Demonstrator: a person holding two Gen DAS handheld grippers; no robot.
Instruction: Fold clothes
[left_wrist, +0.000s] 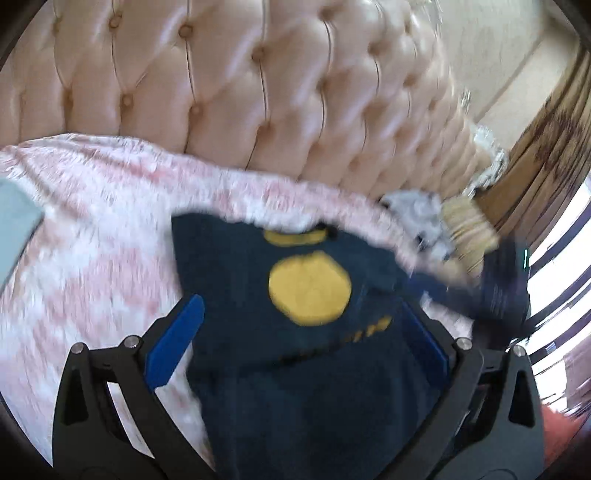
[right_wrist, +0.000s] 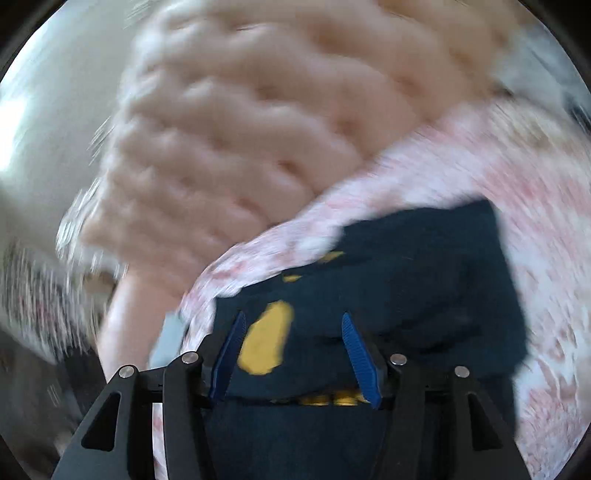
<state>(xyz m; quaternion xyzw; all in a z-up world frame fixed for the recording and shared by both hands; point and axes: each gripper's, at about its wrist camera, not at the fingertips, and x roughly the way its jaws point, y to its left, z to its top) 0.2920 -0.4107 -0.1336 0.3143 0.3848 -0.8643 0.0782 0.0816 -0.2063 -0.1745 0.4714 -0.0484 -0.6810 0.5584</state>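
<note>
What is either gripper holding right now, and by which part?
Nothing. Both the left gripper and right gripper stand open above the navy shirt, which lies on the pink blanket.

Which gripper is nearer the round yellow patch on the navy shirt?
Right. The right gripper has the round yellow patch just inside its left finger; the left gripper sits below the patch, fingers spread wide.

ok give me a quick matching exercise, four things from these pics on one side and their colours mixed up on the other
Things:
1. shirt
2. round patch on the shirt
3. bedspread
4. headboard

Colours:
A. pale peach
B. yellow
C. navy blue
D. pink and white

Pairs: 1-C, 2-B, 3-D, 4-A
</note>
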